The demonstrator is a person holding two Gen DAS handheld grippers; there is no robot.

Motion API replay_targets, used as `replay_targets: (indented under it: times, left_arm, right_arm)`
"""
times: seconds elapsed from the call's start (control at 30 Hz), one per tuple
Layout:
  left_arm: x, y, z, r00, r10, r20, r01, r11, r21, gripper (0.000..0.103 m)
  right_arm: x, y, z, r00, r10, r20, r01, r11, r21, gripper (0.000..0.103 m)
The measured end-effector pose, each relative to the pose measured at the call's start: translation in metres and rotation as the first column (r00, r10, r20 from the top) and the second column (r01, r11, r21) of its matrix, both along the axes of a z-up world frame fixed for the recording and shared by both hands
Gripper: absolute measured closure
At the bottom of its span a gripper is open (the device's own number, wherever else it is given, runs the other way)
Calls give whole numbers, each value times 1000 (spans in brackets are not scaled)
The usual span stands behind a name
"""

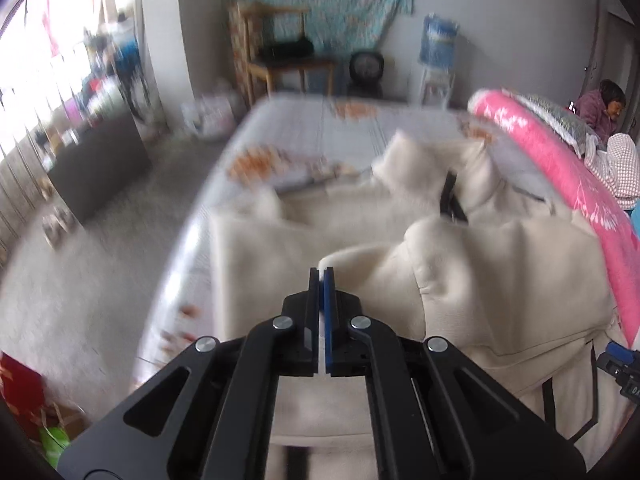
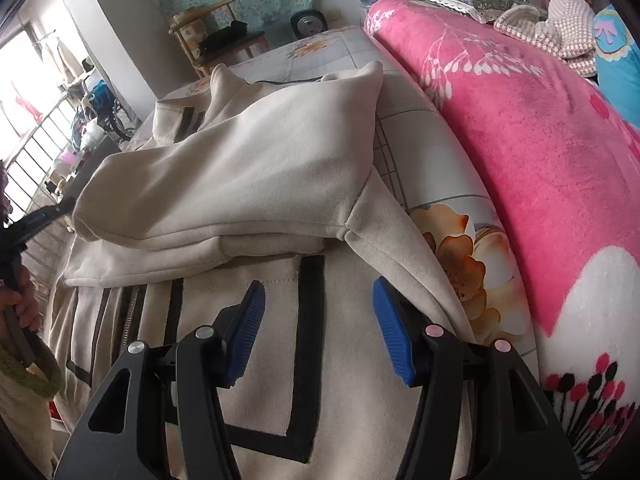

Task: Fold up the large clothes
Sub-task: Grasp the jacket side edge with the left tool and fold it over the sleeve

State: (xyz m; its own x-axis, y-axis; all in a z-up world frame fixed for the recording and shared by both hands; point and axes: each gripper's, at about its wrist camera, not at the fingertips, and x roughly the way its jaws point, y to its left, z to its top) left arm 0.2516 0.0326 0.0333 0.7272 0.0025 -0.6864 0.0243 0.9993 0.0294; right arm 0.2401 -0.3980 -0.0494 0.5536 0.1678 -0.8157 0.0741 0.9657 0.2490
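Observation:
A cream jacket (image 1: 480, 280) with dark trim lies spread on the bed. My left gripper (image 1: 322, 271) is shut, and a thin edge of the cream fabric shows between its blue pads. In the right wrist view the left gripper (image 2: 71, 203) pinches the end of a sleeve (image 2: 240, 176), which is lifted and drawn across the jacket body. My right gripper (image 2: 318, 294) hangs open just above the jacket's front (image 2: 344, 380), with nothing between its fingers (image 2: 390, 328). A hand (image 2: 20, 304) grips the left tool's handle at the left edge.
The bed (image 1: 320, 136) has a pale floral sheet. A rolled pink blanket (image 2: 520, 152) runs along its right side, with pillows (image 2: 460, 0) beyond. A wooden chair (image 1: 280, 56), a fan (image 1: 366, 66) and a water jug (image 1: 438, 44) stand by the far wall. A person (image 1: 606, 108) sits at the far right.

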Motion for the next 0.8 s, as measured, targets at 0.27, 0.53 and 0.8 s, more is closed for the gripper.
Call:
replay_targets:
  times: [0.27, 0.53, 0.8]
  left_arm:
    - [-23, 26, -8, 995, 14, -100, -11, 1000, 24, 100]
    - [-27, 62, -26, 984, 33, -172, -62, 985, -161, 70]
    - [3, 48, -38, 977, 13, -215, -52, 983, -176, 61]
  right_arm:
    - [2, 1, 1, 1000, 0, -8, 0, 1000, 8, 46]
    - [5, 13, 6, 998, 42, -48, -43, 999, -10, 30]
    - [7, -15, 51, 1000, 16, 17, -17, 998, 57, 30]
